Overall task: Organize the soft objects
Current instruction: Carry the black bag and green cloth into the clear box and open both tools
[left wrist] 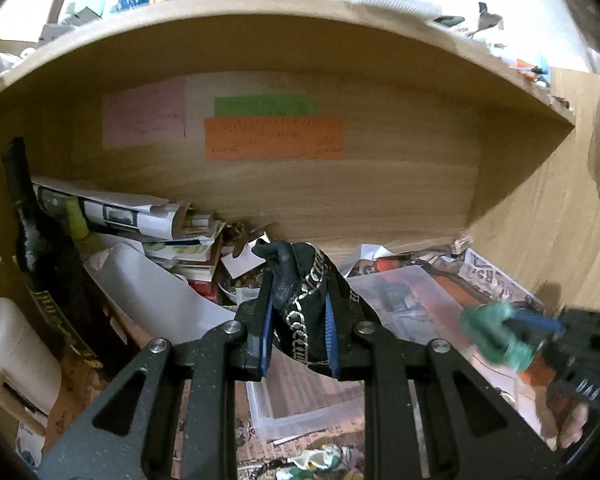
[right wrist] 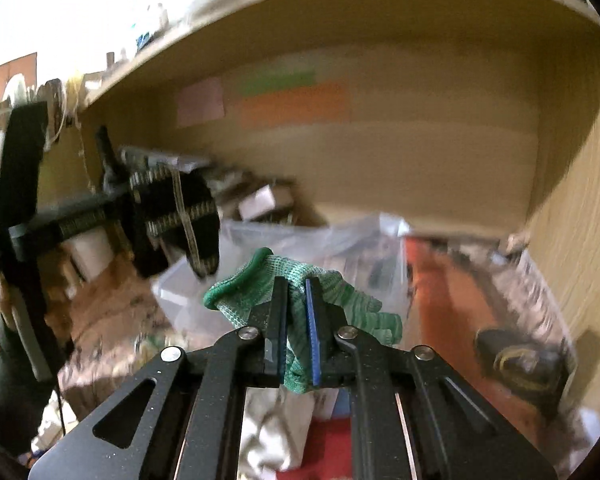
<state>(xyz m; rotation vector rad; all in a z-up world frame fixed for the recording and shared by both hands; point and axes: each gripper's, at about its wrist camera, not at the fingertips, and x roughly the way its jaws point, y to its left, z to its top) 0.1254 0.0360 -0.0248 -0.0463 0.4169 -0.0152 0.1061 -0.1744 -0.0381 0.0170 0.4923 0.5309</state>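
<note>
My left gripper (left wrist: 298, 300) is shut on a black cloth with a gold chain pattern (left wrist: 306, 300), held above a clear plastic box (left wrist: 400, 300) on the cluttered shelf. In the right wrist view the same black cloth (right wrist: 176, 224) hangs from the left gripper at the left, blurred. My right gripper (right wrist: 296, 292) is shut on a green knit glove (right wrist: 340, 300) above the clear box (right wrist: 300, 244). The green glove (left wrist: 492, 332) also shows at the right of the left wrist view, blurred.
A wooden shelf alcove (left wrist: 340, 192) carries pink, green and orange notes (left wrist: 274, 138) on its back wall. A dark bottle (left wrist: 32, 240), stacked papers (left wrist: 140, 220) and a white roll (left wrist: 16, 352) crowd the left. Newspapers (left wrist: 492, 280) lie right. A wooden side wall (right wrist: 580, 200) is close on the right.
</note>
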